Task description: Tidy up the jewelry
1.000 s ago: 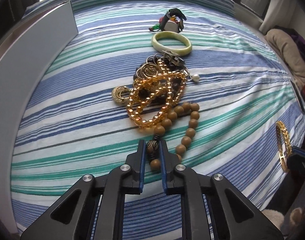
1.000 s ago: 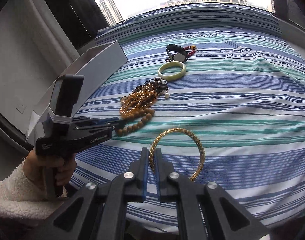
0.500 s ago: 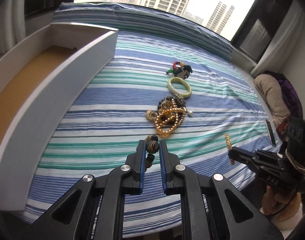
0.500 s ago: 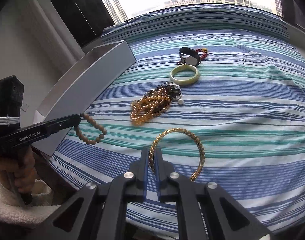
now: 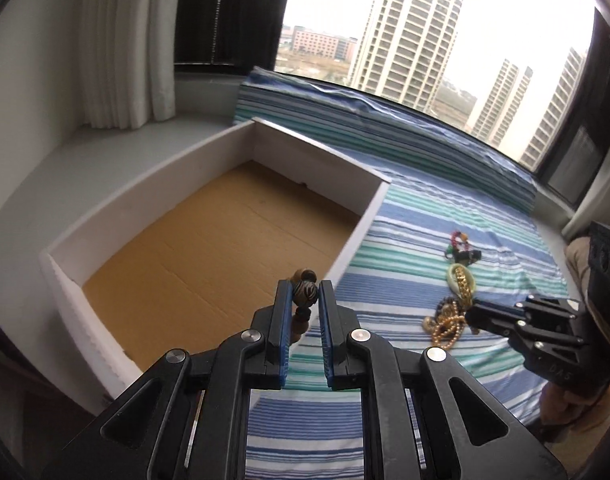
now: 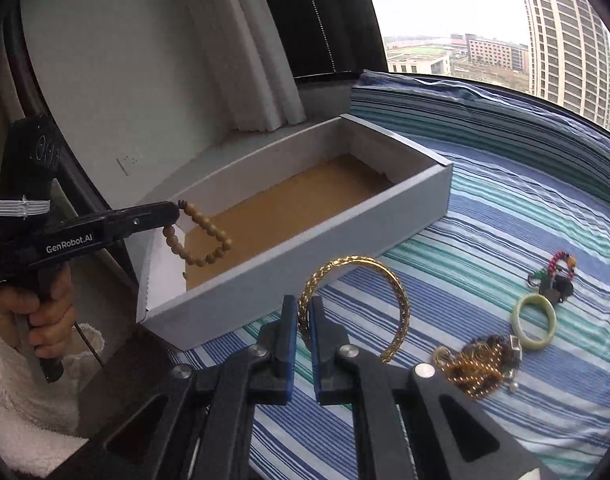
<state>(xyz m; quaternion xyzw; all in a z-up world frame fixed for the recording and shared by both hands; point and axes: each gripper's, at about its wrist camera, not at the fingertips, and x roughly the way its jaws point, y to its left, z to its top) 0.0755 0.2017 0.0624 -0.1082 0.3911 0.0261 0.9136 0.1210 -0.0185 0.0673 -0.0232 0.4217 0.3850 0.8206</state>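
Box [image 6: 305, 264], white-walled at frame centre, is shown bare-floored; wooden-bead bracelet [image 6: 201, 240] is pinched by left gripper [image 5: 303, 300], gold bangle [image 6: 357, 300] by right gripper [image 6: 303, 320].

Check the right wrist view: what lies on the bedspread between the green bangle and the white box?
In the right wrist view, between the green bangle and the white box lies only bare striped bedspread; the gold bangle hangs above it in the right gripper.

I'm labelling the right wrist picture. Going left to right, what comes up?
Left claw → wooden bead bracelet → white box → gold bangle → amber bead pile → green bangle
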